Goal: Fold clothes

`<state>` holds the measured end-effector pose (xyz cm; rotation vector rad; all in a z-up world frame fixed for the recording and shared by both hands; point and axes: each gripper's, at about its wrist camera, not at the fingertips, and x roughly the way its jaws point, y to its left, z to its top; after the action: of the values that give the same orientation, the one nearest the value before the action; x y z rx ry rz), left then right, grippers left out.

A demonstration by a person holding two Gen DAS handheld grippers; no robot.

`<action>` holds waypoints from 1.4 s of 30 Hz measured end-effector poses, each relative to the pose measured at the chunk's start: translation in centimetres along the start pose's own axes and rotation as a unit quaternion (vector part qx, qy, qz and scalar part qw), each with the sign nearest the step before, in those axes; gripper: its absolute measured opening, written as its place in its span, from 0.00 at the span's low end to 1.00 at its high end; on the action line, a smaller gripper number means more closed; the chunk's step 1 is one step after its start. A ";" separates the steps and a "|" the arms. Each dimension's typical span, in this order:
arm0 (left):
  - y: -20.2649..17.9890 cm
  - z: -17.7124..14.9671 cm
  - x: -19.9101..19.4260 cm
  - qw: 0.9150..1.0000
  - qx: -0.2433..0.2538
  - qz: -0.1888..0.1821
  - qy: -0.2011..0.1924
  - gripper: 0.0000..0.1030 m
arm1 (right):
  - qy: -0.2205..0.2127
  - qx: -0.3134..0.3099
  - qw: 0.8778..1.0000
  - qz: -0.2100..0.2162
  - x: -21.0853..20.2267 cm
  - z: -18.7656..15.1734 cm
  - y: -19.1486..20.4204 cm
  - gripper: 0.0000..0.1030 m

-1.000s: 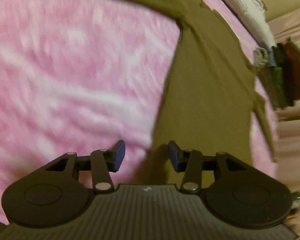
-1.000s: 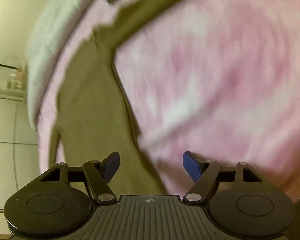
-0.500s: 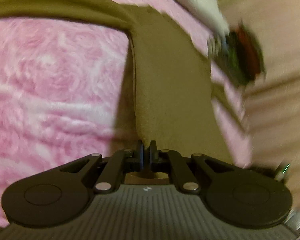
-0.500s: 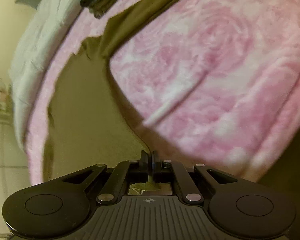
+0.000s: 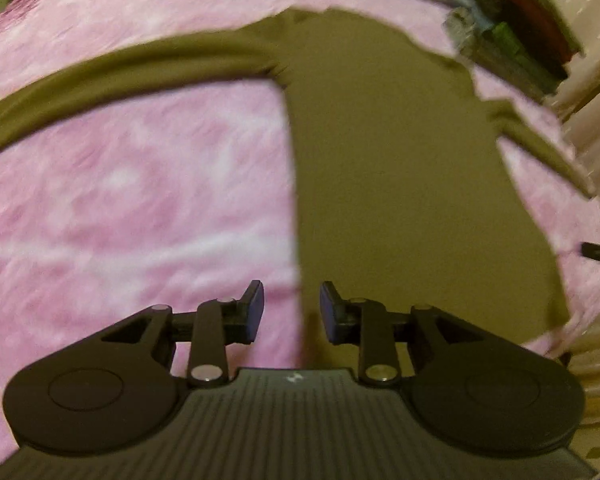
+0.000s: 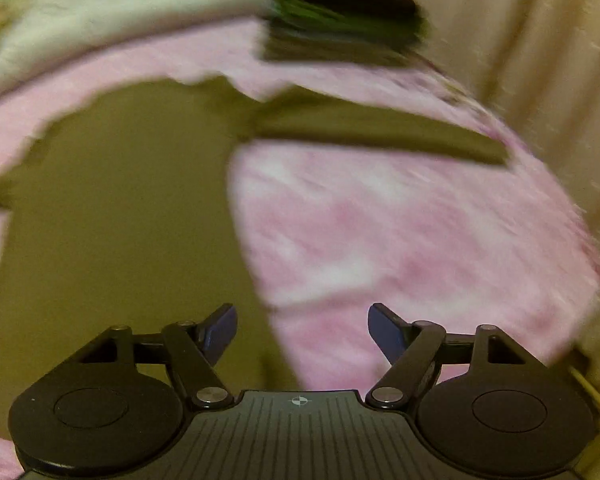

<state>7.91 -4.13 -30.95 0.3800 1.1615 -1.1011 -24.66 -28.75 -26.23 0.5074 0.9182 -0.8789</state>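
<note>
A: Starting at the jaws: both sets released, just been opening. Left gripper [image 5: 291,312] parted a little over the shirt's [image 5: 400,184] near hem, nothing pinched. Right gripper [image 6: 302,330] spread wide, empty, straddling the shirt's side edge.

B: Holding anything at all?

A: No. Shirt lying flat on the pink blanket [image 5: 140,200], body running away from the grippers, one sleeve [image 5: 120,68] stretched out to the left, the other sleeve [image 6: 380,132] out to the right.

B: Any fold made?

A: None visible. Spread and smoothed only, by the look of it; sleeves not yet brought in, body not yet doubled.

B: Beyond the shirt?

A: Stack of folded clothes [image 6: 348,12] at the far edge, beside white bedding [image 6: 120,12]. Probably finished pieces; this shirt seemingly at its start.
</note>
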 end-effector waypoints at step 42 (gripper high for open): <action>-22.4 -1.2 -22.1 0.981 0.002 0.182 -0.061 0.64 | 0.033 -0.063 0.991 0.114 -22.8 3.5 -4.3 0.93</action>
<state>-11.20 -2.74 -6.01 0.5001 0.9357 -0.7944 -33.68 -23.80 -5.12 0.5229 0.9484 -0.5966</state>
